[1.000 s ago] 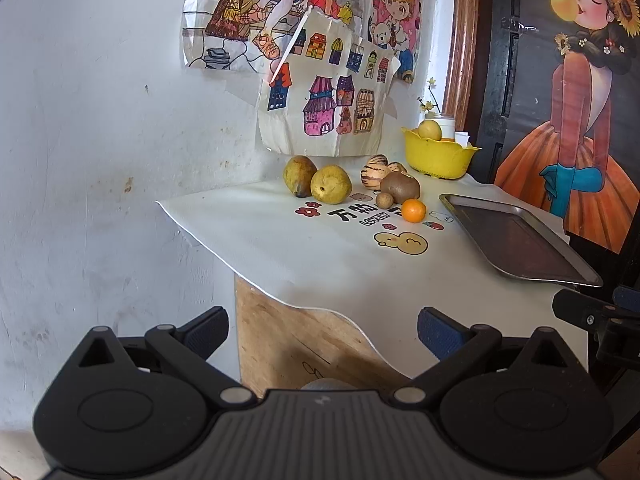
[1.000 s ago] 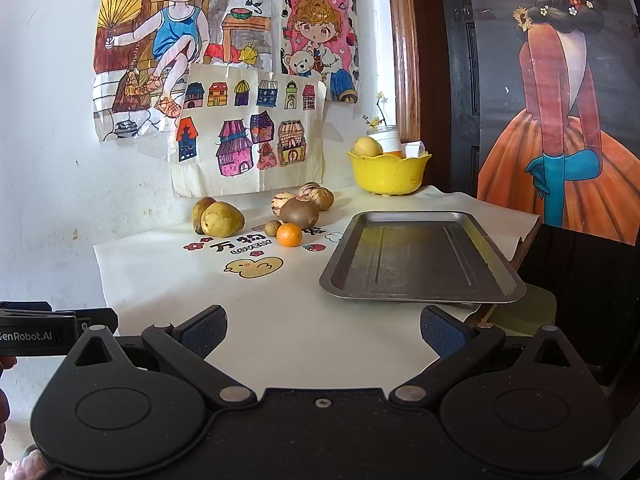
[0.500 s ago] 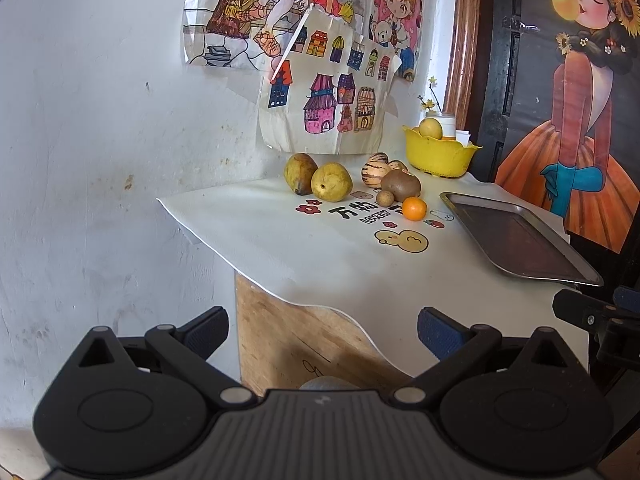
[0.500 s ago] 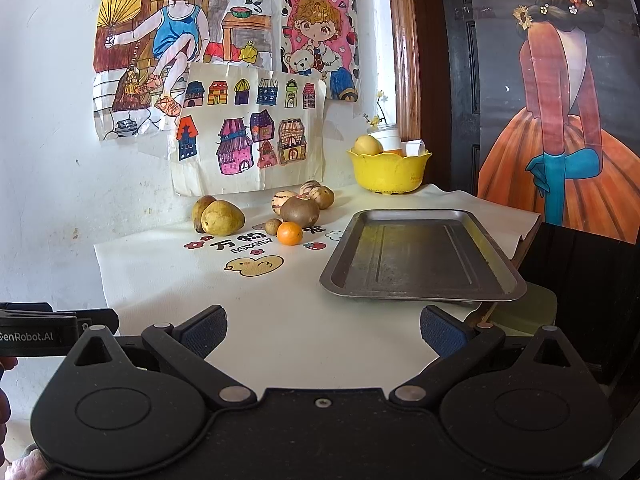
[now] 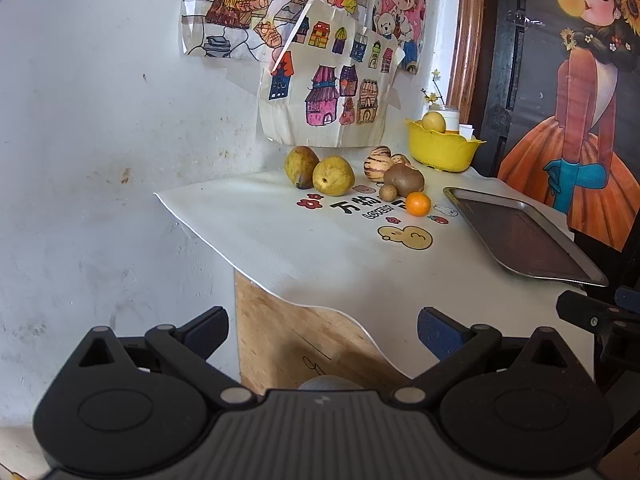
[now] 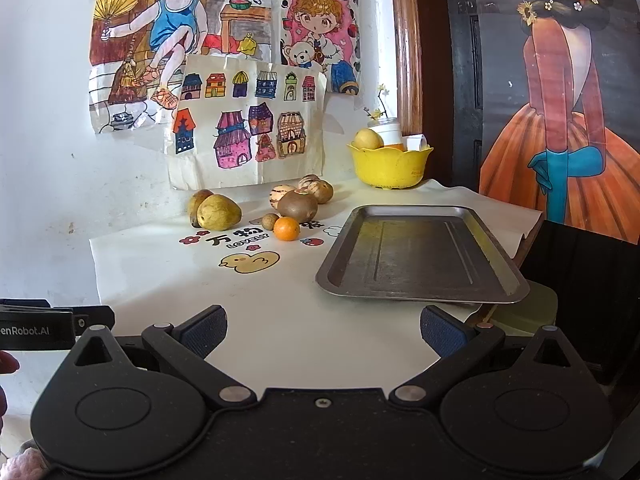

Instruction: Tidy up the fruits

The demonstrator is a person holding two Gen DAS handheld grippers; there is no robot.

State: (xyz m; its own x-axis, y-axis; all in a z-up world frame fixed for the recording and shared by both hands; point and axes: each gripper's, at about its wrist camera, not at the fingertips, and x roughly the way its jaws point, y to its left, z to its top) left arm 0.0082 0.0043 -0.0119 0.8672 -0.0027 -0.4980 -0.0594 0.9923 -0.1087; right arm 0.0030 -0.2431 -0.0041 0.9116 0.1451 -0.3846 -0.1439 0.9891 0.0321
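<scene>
Several fruits lie at the back of the white table: two yellow-green pears (image 5: 333, 175) (image 6: 219, 212), a brown kiwi (image 5: 404, 179) (image 6: 297, 206), striped melons (image 5: 376, 163) (image 6: 283, 193), a small brown fruit (image 5: 387, 192) (image 6: 270, 221) and a small orange (image 5: 418, 204) (image 6: 286, 228). An empty metal tray (image 5: 520, 236) (image 6: 416, 256) lies to their right. My left gripper (image 5: 322, 330) is open and empty, off the table's near left corner. My right gripper (image 6: 323, 330) is open and empty above the table's near edge.
A yellow bowl (image 5: 442, 150) (image 6: 390, 168) holding a yellow fruit stands at the back right by a white jar. Drawings hang on the white wall (image 5: 100, 120) to the left. The table's wooden side (image 5: 288, 336) lies below the left gripper. A dark painted door (image 6: 560, 100) stands right.
</scene>
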